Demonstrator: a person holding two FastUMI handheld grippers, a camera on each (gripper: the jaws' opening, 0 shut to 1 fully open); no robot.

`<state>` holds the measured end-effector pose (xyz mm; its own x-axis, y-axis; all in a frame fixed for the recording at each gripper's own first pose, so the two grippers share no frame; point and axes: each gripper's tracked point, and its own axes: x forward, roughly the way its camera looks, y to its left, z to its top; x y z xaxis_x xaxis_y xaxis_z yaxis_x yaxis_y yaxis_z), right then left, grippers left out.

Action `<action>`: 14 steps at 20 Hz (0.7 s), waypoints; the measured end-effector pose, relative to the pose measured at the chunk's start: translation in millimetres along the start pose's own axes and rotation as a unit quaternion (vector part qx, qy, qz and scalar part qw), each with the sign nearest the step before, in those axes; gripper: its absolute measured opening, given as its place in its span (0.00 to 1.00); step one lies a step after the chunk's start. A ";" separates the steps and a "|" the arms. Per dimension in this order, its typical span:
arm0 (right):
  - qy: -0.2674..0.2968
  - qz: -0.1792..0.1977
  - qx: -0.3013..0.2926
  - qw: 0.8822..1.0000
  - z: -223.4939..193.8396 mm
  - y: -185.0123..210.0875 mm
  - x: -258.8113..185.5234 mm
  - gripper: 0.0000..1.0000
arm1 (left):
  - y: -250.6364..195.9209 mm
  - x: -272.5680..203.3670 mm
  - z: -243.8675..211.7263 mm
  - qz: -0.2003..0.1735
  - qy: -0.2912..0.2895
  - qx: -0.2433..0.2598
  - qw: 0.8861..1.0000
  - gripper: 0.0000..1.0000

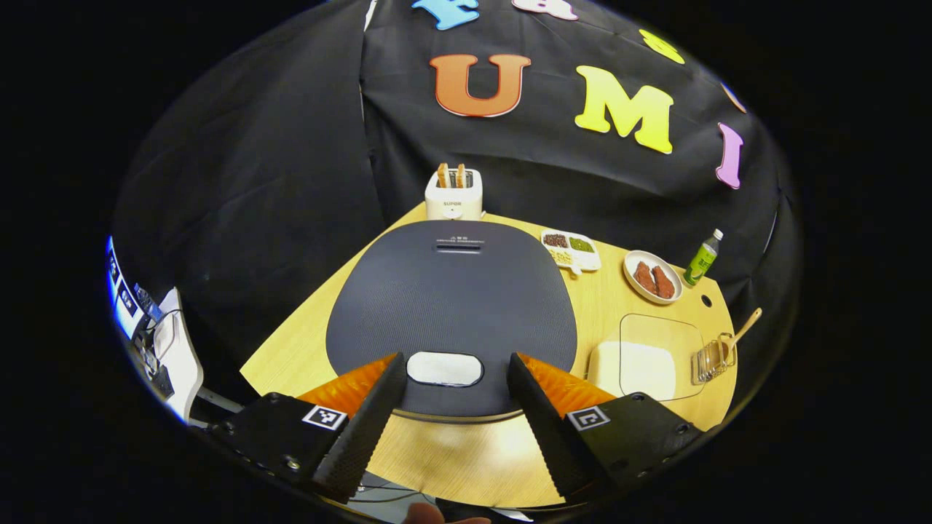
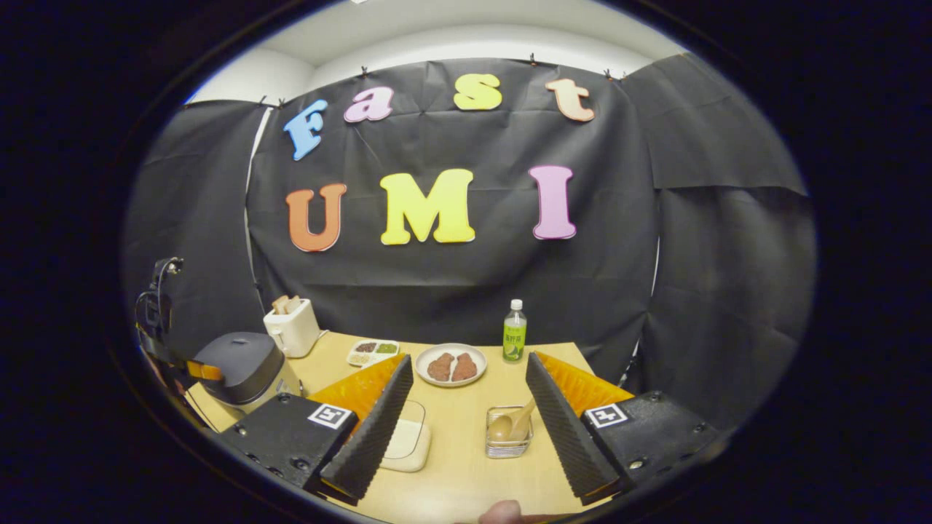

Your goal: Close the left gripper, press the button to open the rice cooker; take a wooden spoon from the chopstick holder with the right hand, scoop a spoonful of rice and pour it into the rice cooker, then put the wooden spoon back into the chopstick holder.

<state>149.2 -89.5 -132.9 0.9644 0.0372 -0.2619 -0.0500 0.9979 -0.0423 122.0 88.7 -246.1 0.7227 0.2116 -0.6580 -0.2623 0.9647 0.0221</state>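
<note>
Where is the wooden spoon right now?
In the right gripper view the wooden spoon stands in the chopstick holder on the table, between the open right claw fingers, below the plate of meat.

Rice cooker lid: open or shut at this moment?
Shut. The lid lies flat over the cooker, its button between the open left gripper's fingers, not yet pressed.
</note>
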 end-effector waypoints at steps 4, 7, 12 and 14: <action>-0.013 0.003 0.000 1.000 10.1 -14.3 4.0 1.00 | -1.9 -11.1 11.9 0.012 -0.027 0.003 1.000 0.93; -0.024 -0.002 0.005 1.000 17.9 -10.8 -14.0 1.00 | -20.3 -42.6 54.0 -0.007 -0.103 0.018 0.995 0.94; -0.044 -0.022 0.007 0.999 37.0 10.9 -68.6 1.00 | -52.9 -121.6 100.1 -0.066 -0.220 0.064 0.971 0.95; -0.064 -0.029 0.008 0.997 48.4 18.8 -94.7 0.99 | -64.3 -156.3 103.1 -0.088 -0.252 0.079 0.960 0.94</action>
<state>69.6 -71.7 -62.3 0.9909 -0.0150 -0.1337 0.0100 0.9992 -0.0378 91.8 9.7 -67.0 0.9752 0.0529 -0.2149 -0.0357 0.9959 0.0831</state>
